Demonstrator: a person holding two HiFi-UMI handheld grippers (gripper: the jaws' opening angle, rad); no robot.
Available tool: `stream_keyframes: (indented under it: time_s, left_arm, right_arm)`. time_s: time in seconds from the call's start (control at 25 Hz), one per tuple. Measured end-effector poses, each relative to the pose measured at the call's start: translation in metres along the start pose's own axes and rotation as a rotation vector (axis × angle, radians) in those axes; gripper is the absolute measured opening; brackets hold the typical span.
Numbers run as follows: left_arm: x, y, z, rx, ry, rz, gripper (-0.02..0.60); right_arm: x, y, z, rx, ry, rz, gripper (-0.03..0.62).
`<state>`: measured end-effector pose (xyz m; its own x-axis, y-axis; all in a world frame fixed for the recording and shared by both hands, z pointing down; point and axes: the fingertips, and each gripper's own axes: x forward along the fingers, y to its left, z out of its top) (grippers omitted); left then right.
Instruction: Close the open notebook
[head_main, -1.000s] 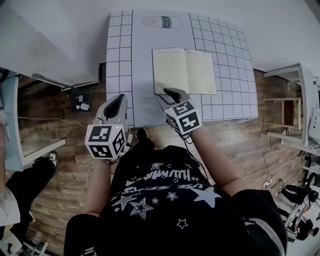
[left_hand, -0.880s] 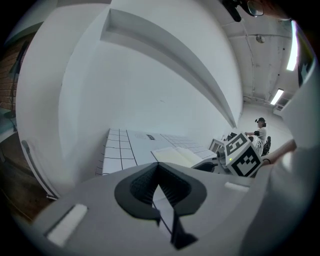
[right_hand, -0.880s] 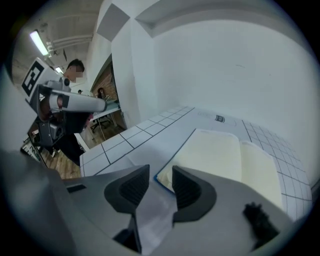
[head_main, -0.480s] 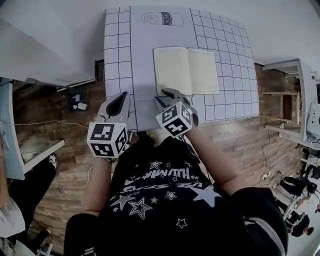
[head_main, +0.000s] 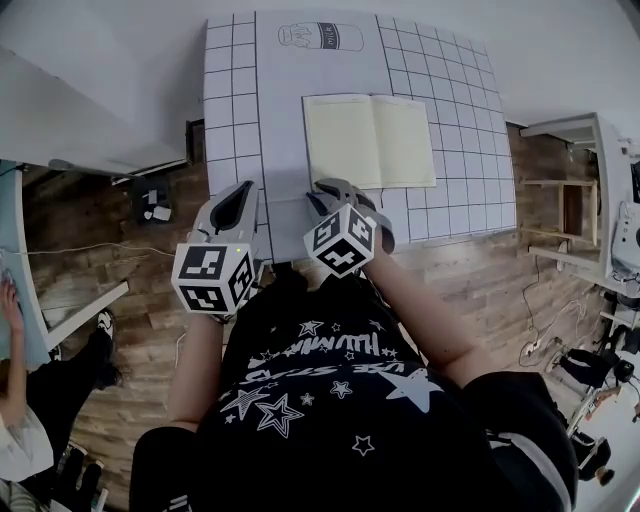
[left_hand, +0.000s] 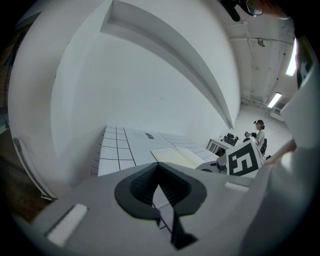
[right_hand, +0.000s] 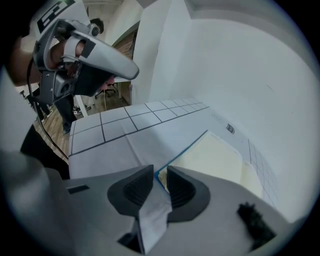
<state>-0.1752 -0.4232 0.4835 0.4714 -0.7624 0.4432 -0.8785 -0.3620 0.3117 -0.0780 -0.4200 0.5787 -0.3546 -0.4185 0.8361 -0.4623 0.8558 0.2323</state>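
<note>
Cream pages of the notebook (head_main: 370, 140) lie open and flat on the mat (head_main: 232, 100), just ahead of the right gripper (head_main: 335, 192) and ahead-right of the left gripper (head_main: 237, 203). Head view puts the right gripper's tips at the notebook's near-left corner but can't show the jaw gap. The right gripper view does: jaws have just been closing and now leave a narrow slot, w/ the notebook's blue-edged corner showing in it btwn the pads (right_hand: 131, 186). Pads aren't seen pressing on it, so nothing is gripped. Left gripper view shows what head view only hints at: its jaws stand wide apart w/ nothing btwn them, only mat seen through the gap. The notebook is off to its right, w/ the right gripper's marker cube (left_hand: 245, 160) beside it. Only head view shows both grippers side by side and apart, left one over the mat's near edge. It also shows a bottle outline (head_main: 312, 37) printed on the mat well beyond both, and wood floor (head_main: 120, 260) to the left gripper's left. Right gripper view catches the left gripper up at its own left.
</note>
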Motion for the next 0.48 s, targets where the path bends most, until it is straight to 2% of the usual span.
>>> stream_keyframes:
  time_s: [0.04, 0.32, 0.48]
  left_arm:
    - [-0.0011, 0.0009, 0.0007, -0.002, -0.003, 0.002, 0.009]
    - [-0.0070, 0.0049, 0.0008, 0.004, -0.009, 0.023, 0.009]
    - [-0.0093, 0.0011, 0.0061, 0.008, -0.014, 0.049, 0.009]
  right_arm:
    - [0.0000, -0.0016, -0.0004, 0.001, 0.004, -0.009, 0.063]
    - [0.0003, -0.0025, -0.0006, -0.012, 0.003, -0.002, 0.030]
    - [-0.0078, -0.0049, 0.0008, 0.012, -0.037, 0.027, 0.020]
